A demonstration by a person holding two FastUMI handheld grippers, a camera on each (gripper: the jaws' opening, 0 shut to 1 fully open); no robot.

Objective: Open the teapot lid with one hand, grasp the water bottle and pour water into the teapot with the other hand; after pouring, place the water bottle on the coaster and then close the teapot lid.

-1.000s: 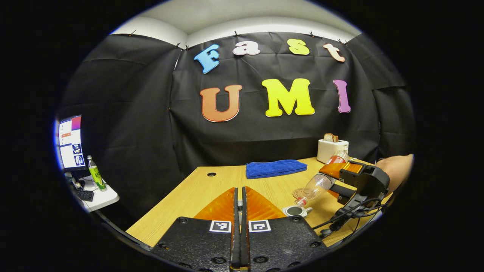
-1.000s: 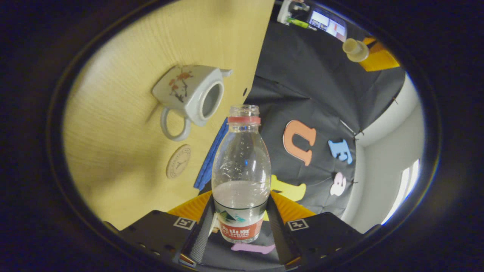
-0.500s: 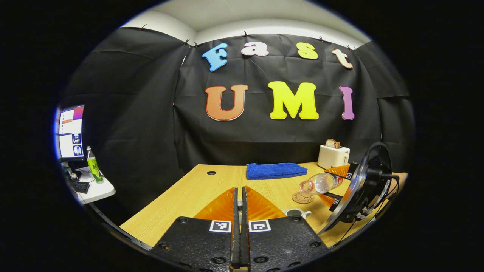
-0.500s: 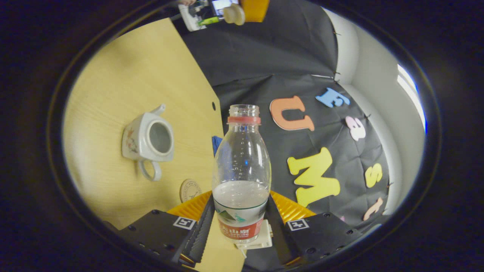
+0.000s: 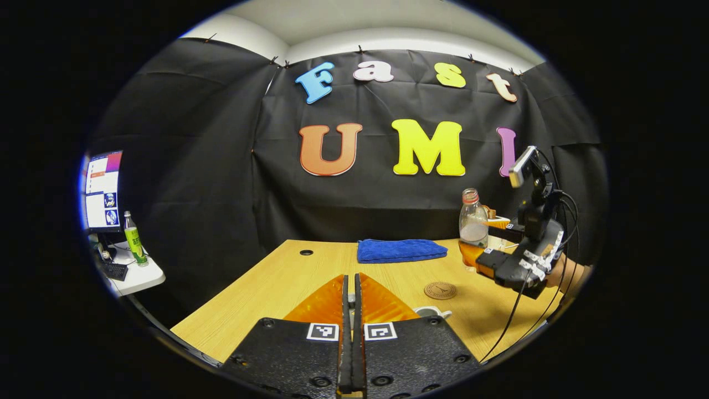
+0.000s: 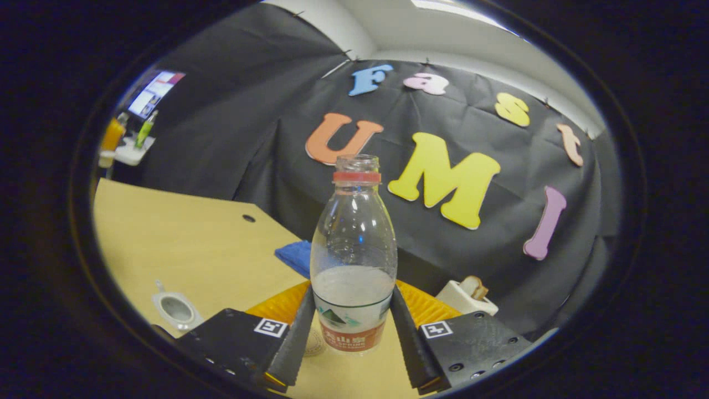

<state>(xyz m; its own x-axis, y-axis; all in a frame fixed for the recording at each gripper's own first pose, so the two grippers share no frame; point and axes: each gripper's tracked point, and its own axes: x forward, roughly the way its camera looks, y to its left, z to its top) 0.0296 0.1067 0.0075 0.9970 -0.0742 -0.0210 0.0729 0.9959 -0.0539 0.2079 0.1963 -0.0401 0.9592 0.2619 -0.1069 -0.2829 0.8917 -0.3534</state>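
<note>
A clear water bottle [image 6: 353, 260] with a red neck ring, uncapped and about a third full, stands upright in my right gripper [image 6: 353, 299], whose two fingers press on its labelled lower part. The left gripper view puts that bottle [image 5: 473, 221] and the right gripper [image 5: 479, 241] in the air at the table's right side, behind the round coaster [image 5: 440, 290]. The white teapot [image 6: 176, 309] sits lidless, its mouth open. My left gripper [image 5: 350, 280] hangs shut above the table's near edge, with the teapot [image 5: 432, 312] just to its right. Its fingers hide the lid.
A folded blue cloth [image 5: 401, 250] lies at the back of the wooden table [image 5: 277, 288]. A white toaster [image 6: 464, 296] with bread stands at the back right. A side table at far left carries a monitor [image 5: 102, 191] and a green bottle [image 5: 131, 238].
The right gripper has swung the bottle from tipped over the teapot back to upright and carried it right, behind the coaster. The left gripper has stayed shut and nearly still.
</note>
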